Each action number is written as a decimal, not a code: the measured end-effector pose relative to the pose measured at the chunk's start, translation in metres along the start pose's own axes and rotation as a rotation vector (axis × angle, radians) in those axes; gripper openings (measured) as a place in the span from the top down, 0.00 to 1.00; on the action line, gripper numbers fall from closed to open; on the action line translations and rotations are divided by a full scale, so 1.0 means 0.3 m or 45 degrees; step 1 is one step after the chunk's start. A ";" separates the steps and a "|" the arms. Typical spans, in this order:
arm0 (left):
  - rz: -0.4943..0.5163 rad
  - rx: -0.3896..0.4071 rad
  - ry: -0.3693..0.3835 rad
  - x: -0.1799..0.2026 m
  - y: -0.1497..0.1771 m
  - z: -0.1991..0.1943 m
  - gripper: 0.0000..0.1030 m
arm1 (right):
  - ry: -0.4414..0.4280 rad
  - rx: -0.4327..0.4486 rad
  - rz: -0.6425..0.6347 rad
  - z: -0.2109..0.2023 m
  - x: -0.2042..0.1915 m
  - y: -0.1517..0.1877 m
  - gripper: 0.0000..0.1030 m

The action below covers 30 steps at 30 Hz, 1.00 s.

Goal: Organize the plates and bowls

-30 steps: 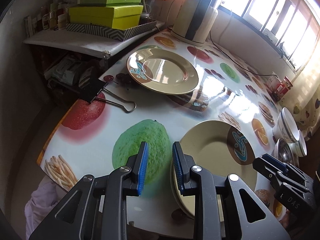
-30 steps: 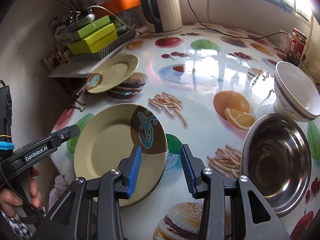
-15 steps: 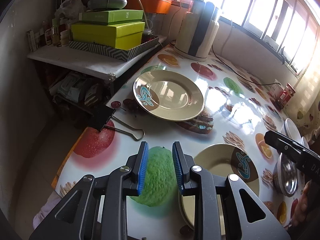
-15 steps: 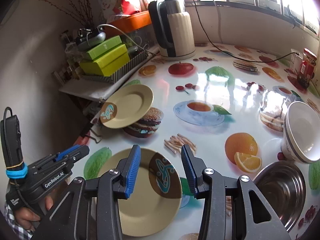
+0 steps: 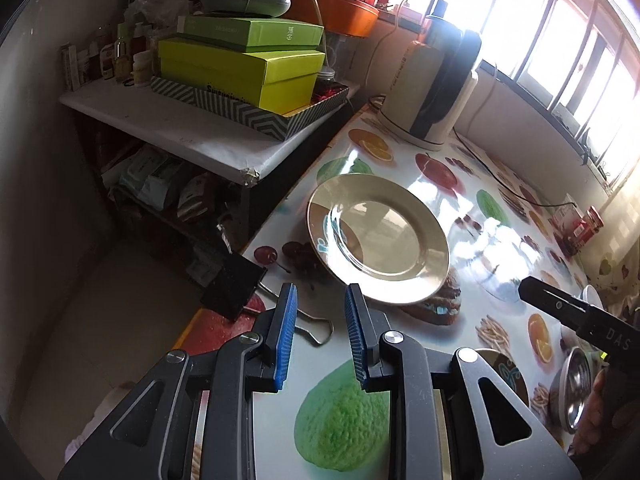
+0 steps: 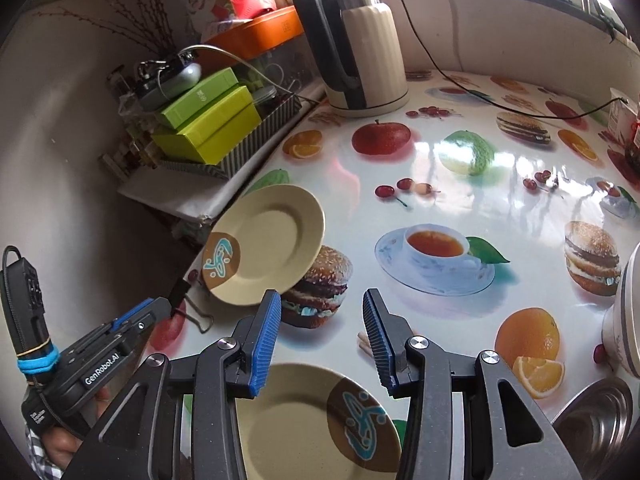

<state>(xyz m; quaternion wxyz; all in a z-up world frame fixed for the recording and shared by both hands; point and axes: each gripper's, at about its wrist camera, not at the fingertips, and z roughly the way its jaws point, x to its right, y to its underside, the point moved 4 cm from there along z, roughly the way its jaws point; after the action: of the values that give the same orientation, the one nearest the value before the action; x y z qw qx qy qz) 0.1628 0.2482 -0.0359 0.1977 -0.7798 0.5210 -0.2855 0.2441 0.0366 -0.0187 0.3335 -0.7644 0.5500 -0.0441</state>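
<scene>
A beige plate (image 5: pixel 378 236) with a brown and blue patch lies at the table's left edge; it also shows in the right wrist view (image 6: pixel 264 242). A second beige plate (image 6: pixel 316 420) lies close below my right gripper (image 6: pixel 318 336), which is open and empty. My left gripper (image 5: pixel 320 336) is open and empty, just short of the far plate. A steel bowl (image 6: pixel 596 428) and a white bowl (image 6: pixel 626 316) sit at the right.
A black binder clip (image 5: pixel 236 292) lies at the table's left edge beside the far plate. A kettle (image 6: pixel 360 40) stands at the back. A shelf holds green boxes (image 5: pixel 240 68) to the left of the table. A cable (image 6: pixel 500 108) runs across the back.
Both grippers have drawn back and lifted away from the near plate. The left gripper now points at the far plate. Both stay open.
</scene>
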 end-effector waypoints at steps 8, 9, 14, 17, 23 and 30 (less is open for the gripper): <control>-0.051 -0.038 0.044 -0.015 -0.059 0.057 0.75 | -0.029 -0.018 0.029 0.064 0.005 -0.073 0.59; -0.073 -0.051 0.074 -0.018 -0.067 0.067 0.75 | -0.044 -0.013 0.038 0.072 0.008 -0.086 0.59; -0.092 -0.059 0.067 -0.032 -0.102 0.107 0.75 | -0.072 -0.068 0.056 0.145 0.020 -0.132 0.59; -0.078 -0.062 0.058 -0.038 -0.122 0.130 0.75 | -0.104 -0.070 0.054 0.171 0.030 -0.149 0.53; -0.096 -0.122 0.070 -0.051 -0.144 0.192 0.75 | -0.097 -0.136 0.085 0.257 0.066 -0.175 0.52; -0.120 -0.167 0.075 -0.050 -0.142 0.248 0.75 | -0.118 -0.177 0.073 0.323 0.071 -0.182 0.52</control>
<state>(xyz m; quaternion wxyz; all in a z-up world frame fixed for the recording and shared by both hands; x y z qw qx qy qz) 0.2367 0.2790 -0.0700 0.1170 -0.8060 0.5068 -0.2824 0.3389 0.0722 -0.0696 0.3060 -0.7708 0.5574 0.0392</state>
